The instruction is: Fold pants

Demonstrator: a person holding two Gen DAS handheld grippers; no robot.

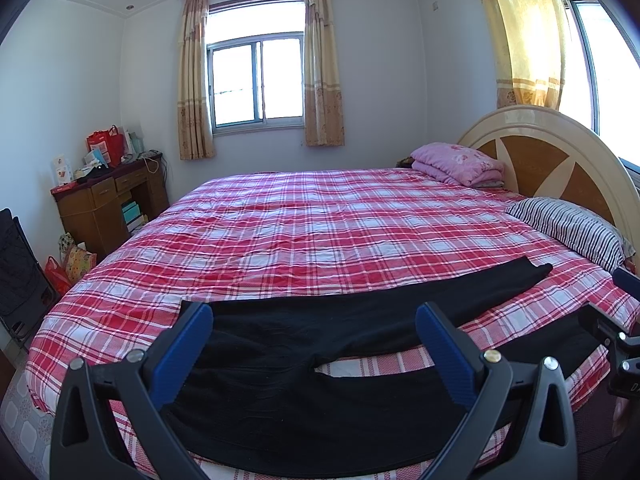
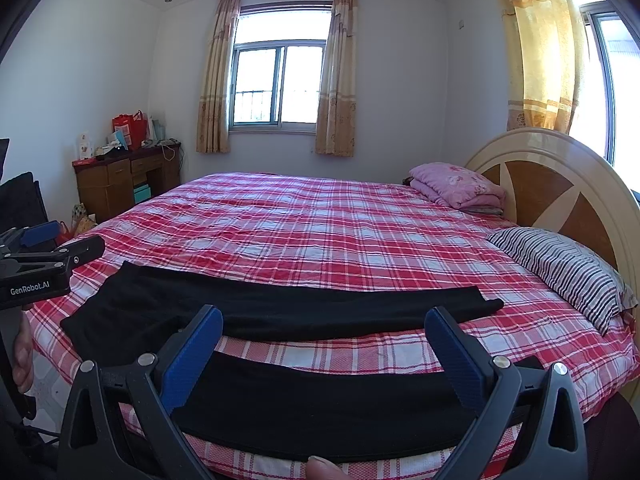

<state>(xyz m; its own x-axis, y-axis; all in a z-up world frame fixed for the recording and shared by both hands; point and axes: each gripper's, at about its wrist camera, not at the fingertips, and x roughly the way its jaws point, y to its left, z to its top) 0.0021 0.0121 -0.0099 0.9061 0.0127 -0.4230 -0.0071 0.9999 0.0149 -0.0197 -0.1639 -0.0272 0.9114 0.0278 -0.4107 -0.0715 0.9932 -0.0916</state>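
Black pants lie flat along the near edge of the bed, waist to the left, two legs spread apart toward the right. My left gripper hovers open over the waist and crotch area, blue pads wide apart and nothing between them. In the right wrist view the pants show both legs with plaid sheet between them. My right gripper stands open above the near leg, holding nothing. The left gripper's body shows at the left edge of that view, a hand beneath it.
The bed has a red plaid sheet and a round wooden headboard on the right. A striped pillow and a folded pink quilt lie near it. A cluttered wooden desk stands at the far left wall.
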